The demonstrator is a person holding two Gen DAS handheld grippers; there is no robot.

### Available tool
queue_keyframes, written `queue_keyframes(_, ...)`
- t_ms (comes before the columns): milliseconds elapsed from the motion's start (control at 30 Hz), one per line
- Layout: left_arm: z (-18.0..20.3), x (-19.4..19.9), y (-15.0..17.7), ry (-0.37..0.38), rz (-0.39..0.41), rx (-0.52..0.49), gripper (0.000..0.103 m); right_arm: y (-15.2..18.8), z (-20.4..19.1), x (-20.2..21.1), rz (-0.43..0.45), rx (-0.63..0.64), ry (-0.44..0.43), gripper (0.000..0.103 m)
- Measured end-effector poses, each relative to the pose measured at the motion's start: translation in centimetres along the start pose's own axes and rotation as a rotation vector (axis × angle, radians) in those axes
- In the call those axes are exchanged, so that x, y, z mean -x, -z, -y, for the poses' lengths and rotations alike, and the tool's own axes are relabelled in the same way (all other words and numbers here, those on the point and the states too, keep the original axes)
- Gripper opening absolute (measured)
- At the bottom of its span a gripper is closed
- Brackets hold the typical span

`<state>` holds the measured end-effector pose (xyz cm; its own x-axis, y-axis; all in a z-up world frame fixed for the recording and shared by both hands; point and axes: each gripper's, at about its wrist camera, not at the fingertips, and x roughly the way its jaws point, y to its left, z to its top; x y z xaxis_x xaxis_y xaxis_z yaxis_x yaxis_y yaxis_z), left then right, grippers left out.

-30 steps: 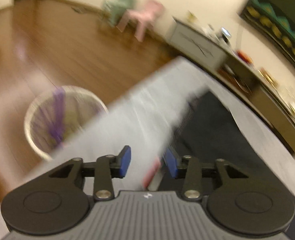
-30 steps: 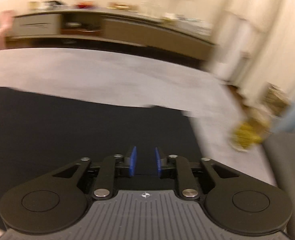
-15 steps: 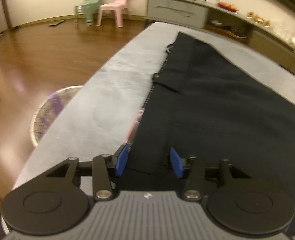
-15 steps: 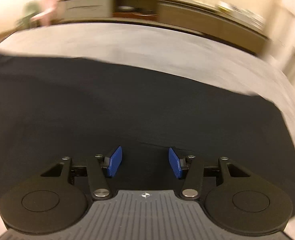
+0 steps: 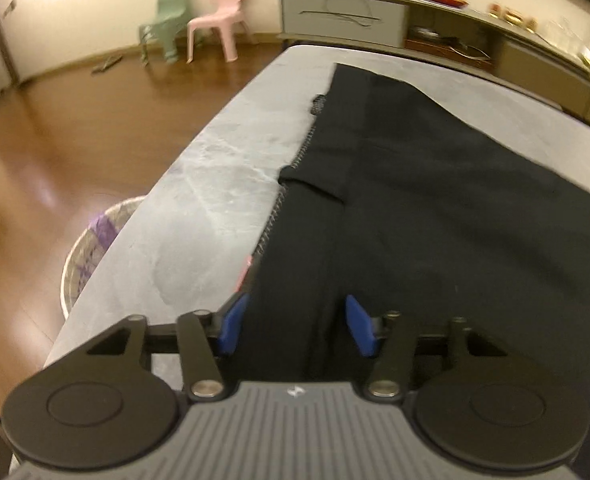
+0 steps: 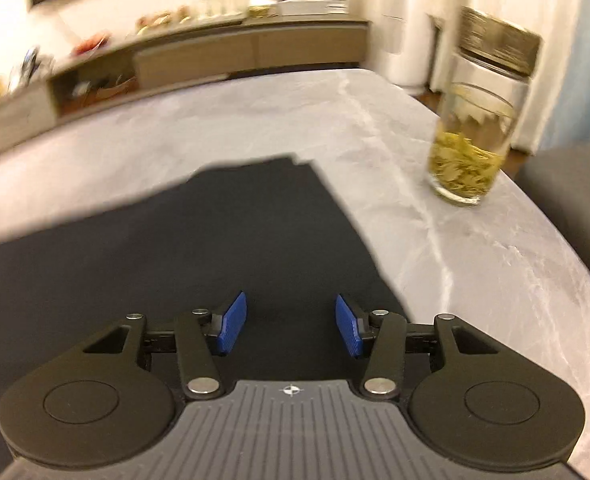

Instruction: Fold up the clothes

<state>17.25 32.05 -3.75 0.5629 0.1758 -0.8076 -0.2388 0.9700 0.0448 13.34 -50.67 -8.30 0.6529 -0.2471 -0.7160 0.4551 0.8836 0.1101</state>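
Note:
A black garment [image 5: 435,200] lies spread flat on a grey marble table [image 5: 215,176]. Its left edge has a stitched seam and a small red tag. My left gripper [image 5: 295,326] is open, hovering low over the garment's near left edge, with cloth showing between the blue pads. In the right wrist view the same black garment [image 6: 175,248] ends in a corner on the grey table [image 6: 435,220]. My right gripper [image 6: 291,324] is open and empty over the garment's near right part.
A glass jar with yellow-green leaves [image 6: 469,152] stands on the table's right edge. A wicker basket [image 5: 91,244] sits on the wood floor left of the table. Small pink and green chairs [image 5: 211,20] and a long sideboard [image 5: 375,16] stand by the far wall.
The right gripper's jaws have opened from nearly shut to wide, and its view has swung right to the garment's corner and the jar. The left gripper has moved over the garment's left edge.

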Motion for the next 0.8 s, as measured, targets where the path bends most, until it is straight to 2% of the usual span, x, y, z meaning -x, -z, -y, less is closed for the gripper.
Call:
queue_keyframes(67, 0.6, 0.9, -2.0, -0.001, 0.086, -0.039, 0.042, -1.4, 0.4, -1.0, 0.015, -0.017, 0.006, 0.054)
queue_keyframes(100, 1.1, 1.0, -3.1, -0.004, 0.115, -0.068, 0.043, -1.6, -0.1, -1.4, 0.012, 0.014, 0.008, 0.054)
queue_keyframes(200, 2.6, -0.9, -6.8, -0.033, 0.14, -0.114, 0.042, -2.0, -1.8, -2.7, 0.004, 0.121, 0.016, 0.054)
queue_keyframes(267, 3.4, -2.5, -9.1, -0.016, 0.156, -0.111, 0.042, -1.9, -3.0, -3.3, 0.004, 0.178, 0.026, 0.054)
queue_keyframes(367, 4.9, -5.4, -11.9, 0.004, 0.174, -0.128, 0.042, -2.0, -3.2, -2.6, -0.005, 0.175, 0.023, 0.054)
queue_keyframes(400, 5.6, -6.5, -12.4, 0.004, 0.166, -0.146, 0.044, -2.0, -3.3, -2.4, -0.004, 0.177, 0.027, 0.054)
queue_keyframes(500, 6.9, -10.5, -12.7, -0.06, 0.073, -0.195, 0.045, -2.2, -3.7, -1.8, -0.005, 0.182, 0.05, 0.055)
queue_keyframes(533, 6.7, -10.9, -12.9, -0.068, 0.092, -0.172, 0.049, -2.4, -3.8, -1.8, -0.004, 0.174, 0.065, 0.056)
queue_keyframes(600, 5.6, -11.6, -14.2, -0.045, 0.058, -0.09, 0.051, -2.8, -4.2, -2.1, 0.004, 0.162, 0.098, 0.056)
queue_keyframes(700, 5.5, -12.1, -15.1, -0.072, 0.042, -0.07, 0.051, -3.0, -4.7, -2.4, 0.035, 0.185, 0.1, 0.056)
queue_keyframes(733, 5.7, -12.1, -15.3, -0.089, 0.039, -0.07, 0.051, -3.1, -4.8, -2.4, 0.042, 0.19, 0.095, 0.056)
queue_keyframes(800, 6.1, -11.0, -15.7, -0.12, 0.036, -0.057, 0.043, -3.2, -4.6, -2.2, 0.034, 0.191, 0.116, 0.056)
